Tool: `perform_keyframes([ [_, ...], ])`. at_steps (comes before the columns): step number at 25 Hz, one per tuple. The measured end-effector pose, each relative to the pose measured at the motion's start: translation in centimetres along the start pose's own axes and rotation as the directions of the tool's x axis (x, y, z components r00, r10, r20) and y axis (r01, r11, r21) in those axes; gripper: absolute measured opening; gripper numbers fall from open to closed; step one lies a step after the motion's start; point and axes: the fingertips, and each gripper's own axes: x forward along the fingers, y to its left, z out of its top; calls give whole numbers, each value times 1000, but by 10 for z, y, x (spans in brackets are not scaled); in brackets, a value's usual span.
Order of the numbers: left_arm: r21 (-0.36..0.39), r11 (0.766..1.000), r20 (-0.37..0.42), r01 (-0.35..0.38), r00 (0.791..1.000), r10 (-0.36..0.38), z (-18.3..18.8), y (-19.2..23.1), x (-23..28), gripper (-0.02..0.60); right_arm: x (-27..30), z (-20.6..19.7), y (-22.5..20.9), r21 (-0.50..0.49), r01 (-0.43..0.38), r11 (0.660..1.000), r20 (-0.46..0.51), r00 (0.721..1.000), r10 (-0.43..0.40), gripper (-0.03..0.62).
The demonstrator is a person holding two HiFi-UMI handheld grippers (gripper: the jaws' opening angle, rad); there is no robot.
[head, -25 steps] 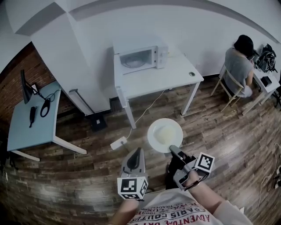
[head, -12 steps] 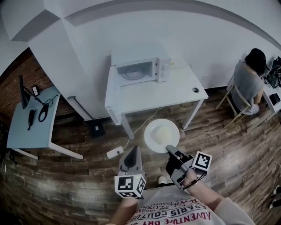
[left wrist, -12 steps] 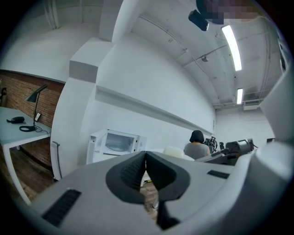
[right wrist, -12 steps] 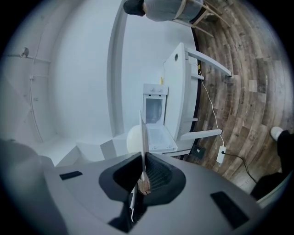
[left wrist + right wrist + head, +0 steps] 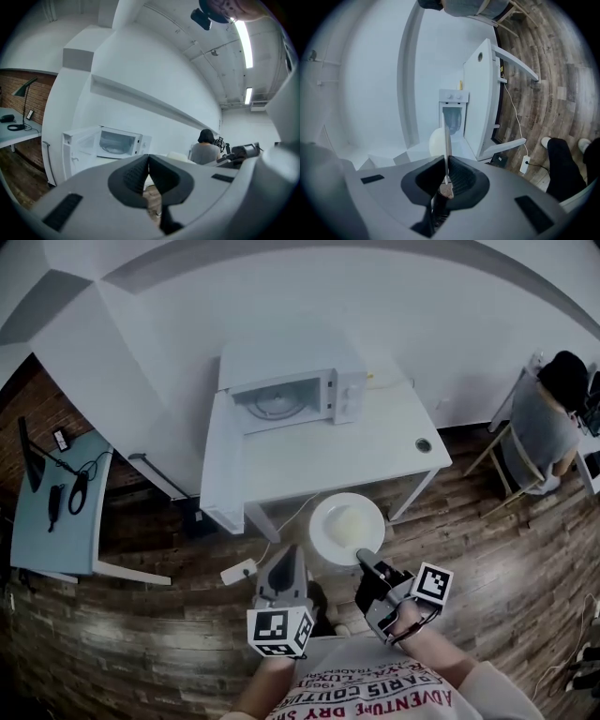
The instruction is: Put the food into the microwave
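White and round, the plate (image 5: 347, 526) hangs in the air above the wooden floor (image 5: 487, 549), just in front of the near edge of the white table (image 5: 375, 442). The right gripper (image 5: 365, 559) pinches the near rim of the plate, so the plate reaches out ahead of its tips. In the right gripper view the thin rim stands edge-on between the two jaws, which press on it. The left gripper (image 5: 287, 557) is near the plate, on its left, and does not touch it; its jaws are pressed together with nothing between them. There are one plate, one microwave (image 5: 286, 395) and two grippers. The microwave stands at the far side of the table, with its door swung open. The food (image 5: 345, 519) is a flat, pale yellowish patch in the middle of the plate.
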Motion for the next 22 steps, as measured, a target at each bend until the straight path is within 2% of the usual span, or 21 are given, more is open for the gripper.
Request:
perform_keyframes([
  [4, -10, 999, -6, 34, 999, -34, 11, 27, 59, 6, 51, 28, 7, -4, 8, 1000, 18, 1000, -7, 25],
  [14, 38, 991, -36, 128, 991, -127, 53, 100, 192, 6, 185, 93, 29, 35, 23, 999, 109, 994, -27, 25],
  [18, 32, 992, -53, 124, 991, -122, 52, 120, 222, 6, 227, 105, 35, 25, 38, 999, 83, 996, -40, 25],
  [22, 18, 997, -73, 78, 994, -76, 47, 141, 251, 6, 265, 123, 31, 20, 59, 998, 32, 998, -60, 25],
])
